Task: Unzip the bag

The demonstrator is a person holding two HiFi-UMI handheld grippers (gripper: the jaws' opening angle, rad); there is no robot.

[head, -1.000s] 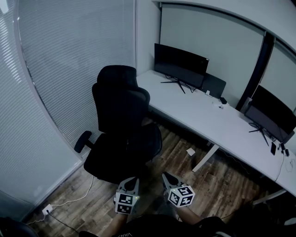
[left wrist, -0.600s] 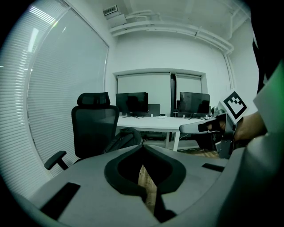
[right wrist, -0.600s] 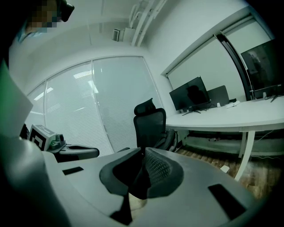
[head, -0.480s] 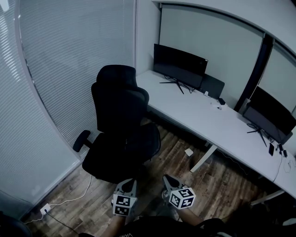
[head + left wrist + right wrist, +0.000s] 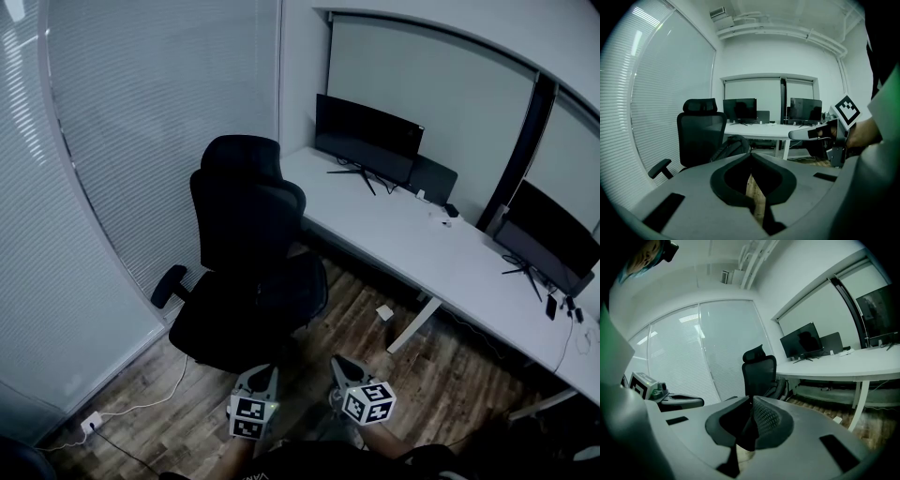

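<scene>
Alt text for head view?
The left gripper and right gripper, jaws shut and empty, point at a black office chair on a wood floor. A white desk with two monitors stands at right, blinds at left.

We see a floor [image 5: 441, 375] of brown wood boards, a smooth white bench [image 5: 403, 234], and a chair [image 5: 248, 272] of matt black cloth and plastic.

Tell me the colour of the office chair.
Black office chair, clearest in the head view.
</scene>
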